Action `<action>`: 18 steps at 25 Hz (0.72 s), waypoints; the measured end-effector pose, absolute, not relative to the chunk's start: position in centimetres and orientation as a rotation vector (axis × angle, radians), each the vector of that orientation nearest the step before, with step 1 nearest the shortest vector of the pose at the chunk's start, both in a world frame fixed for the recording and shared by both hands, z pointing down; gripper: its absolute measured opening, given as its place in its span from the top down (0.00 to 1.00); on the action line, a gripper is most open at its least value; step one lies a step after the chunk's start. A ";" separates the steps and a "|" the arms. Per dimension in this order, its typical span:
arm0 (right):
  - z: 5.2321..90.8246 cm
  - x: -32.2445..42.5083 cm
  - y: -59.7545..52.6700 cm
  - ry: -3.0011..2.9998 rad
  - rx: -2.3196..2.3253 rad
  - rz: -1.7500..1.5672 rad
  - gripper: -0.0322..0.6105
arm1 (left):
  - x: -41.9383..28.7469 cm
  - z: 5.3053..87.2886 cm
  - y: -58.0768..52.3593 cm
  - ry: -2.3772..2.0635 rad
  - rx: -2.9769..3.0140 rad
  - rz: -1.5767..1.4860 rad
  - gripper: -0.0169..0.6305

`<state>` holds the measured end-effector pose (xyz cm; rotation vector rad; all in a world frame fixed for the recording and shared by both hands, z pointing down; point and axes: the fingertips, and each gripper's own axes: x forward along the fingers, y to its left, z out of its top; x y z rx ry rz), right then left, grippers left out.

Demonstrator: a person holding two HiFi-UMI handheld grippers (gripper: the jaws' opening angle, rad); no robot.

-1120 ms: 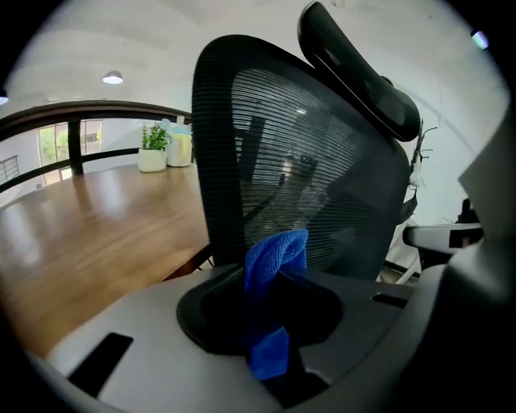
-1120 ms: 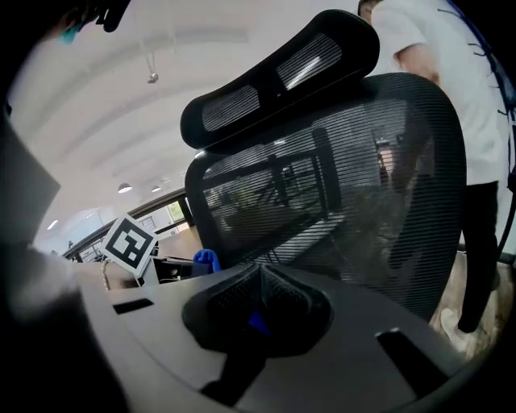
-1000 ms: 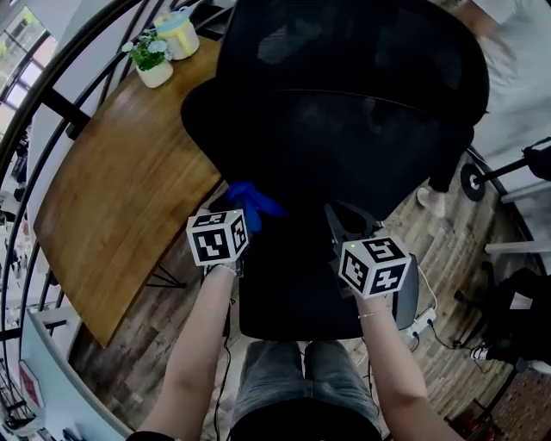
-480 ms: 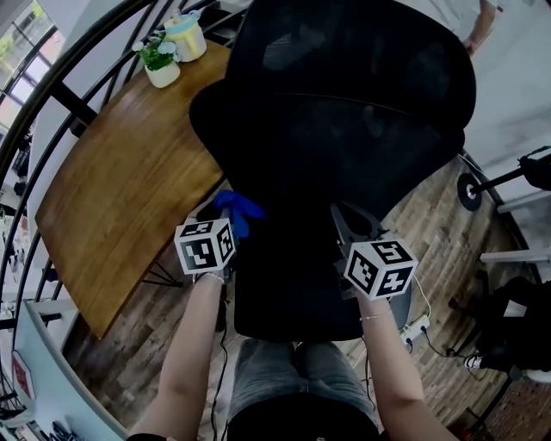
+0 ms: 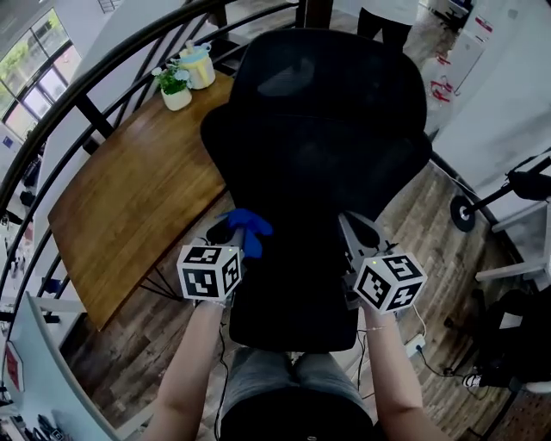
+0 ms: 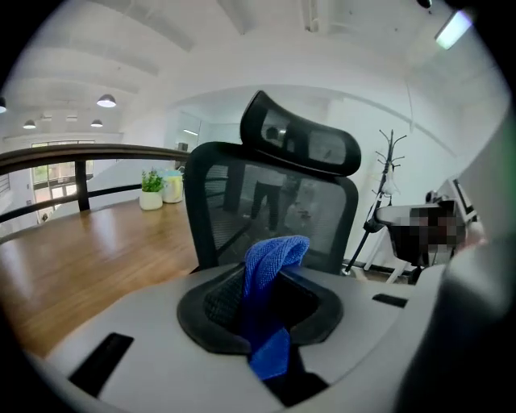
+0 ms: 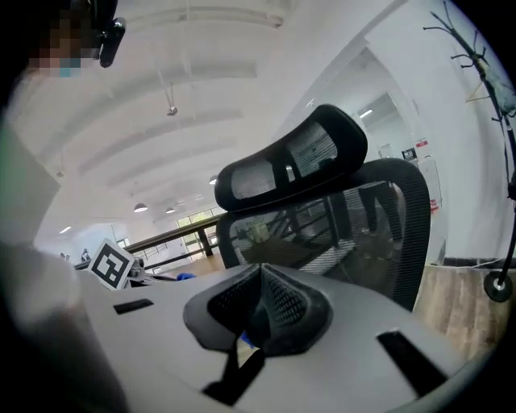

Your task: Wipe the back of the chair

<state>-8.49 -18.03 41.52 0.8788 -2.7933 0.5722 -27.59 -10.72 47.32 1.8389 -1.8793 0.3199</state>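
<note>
A black office chair with a mesh back (image 5: 323,164) and a headrest (image 5: 331,73) stands straight ahead of me, its back side facing me. My left gripper (image 5: 232,234) is shut on a blue cloth (image 5: 247,227), held close to the lower left edge of the chair back. In the left gripper view the blue cloth (image 6: 270,294) stands up between the jaws of the left gripper (image 6: 262,300), in front of the mesh back (image 6: 266,206). My right gripper (image 5: 355,228) is shut with nothing in it, near the lower right of the chair back (image 7: 363,226); its jaws (image 7: 262,310) meet.
A curved wooden table (image 5: 138,198) lies to the left, with a potted plant (image 5: 176,86) and a pastel pot (image 5: 199,66) at its far end. A dark railing (image 5: 86,108) runs behind it. A person's legs (image 5: 387,26) stand beyond the chair. A power strip (image 5: 415,344) lies on the wooden floor.
Both grippers have dropped lower in the head view, a little back from the chair back. The blue cloth stays in the left gripper. The view has swung so that more of the chair shows.
</note>
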 end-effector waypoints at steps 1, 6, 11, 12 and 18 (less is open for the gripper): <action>41.0 -8.2 -17.6 -2.800 0.873 0.564 0.91 | -26.8 46.4 -10.5 -1.875 1.864 0.312 0.86; 38.3 -6.8 -15.6 -2.848 0.849 0.504 0.91 | -23.0 42.4 -9.3 -1.858 1.975 0.263 0.86; 36.3 -5.2 -13.0 -2.922 0.828 0.481 0.91 | -20.2 40.2 -7.8 -1.836 2.024 0.193 0.86; 36.2 -4.9 -12.6 -2.923 0.823 0.469 0.91 | -19.6 40.1 -7.5 -1.829 2.029 0.179 0.86; 35.3 -3.6 -11.0 -2.953 0.822 0.465 0.91 | -16.8 39.6 -6.0 -1.803 2.043 0.132 0.86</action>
